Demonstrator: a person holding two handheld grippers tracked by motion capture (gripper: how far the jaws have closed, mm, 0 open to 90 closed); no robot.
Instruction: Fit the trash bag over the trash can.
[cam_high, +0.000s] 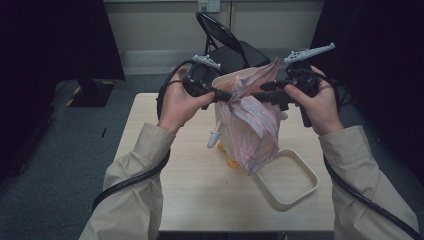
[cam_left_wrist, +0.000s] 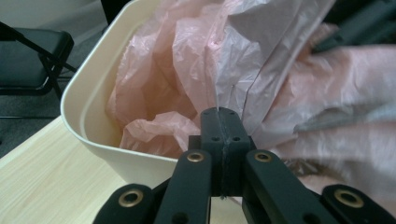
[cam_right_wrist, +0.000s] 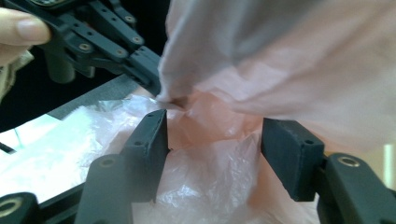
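A thin pink plastic bag (cam_high: 250, 131) hangs over the front of a cream bin (cam_high: 235, 76) that stands upright on the table. My left gripper (cam_high: 230, 97) comes in from the left and is shut on a gathered fold of the bag (cam_left_wrist: 187, 70) at the bin's rim (cam_left_wrist: 79, 107); its jaws are pressed together (cam_left_wrist: 223, 115). My right gripper (cam_high: 256, 96) faces it from the right, open (cam_right_wrist: 212, 135), with loose bag film (cam_right_wrist: 280, 60) between and beyond its jaws. The left gripper (cam_right_wrist: 116, 51) is seen close ahead, pinching the same fold.
A cream lid or tray (cam_high: 287, 177) lies on the wooden table (cam_high: 190, 195) at the front right of the bin. Small white and orange parts (cam_high: 226, 156) show at the bin's foot. A black folding chair (cam_high: 230, 45) stands behind the table.
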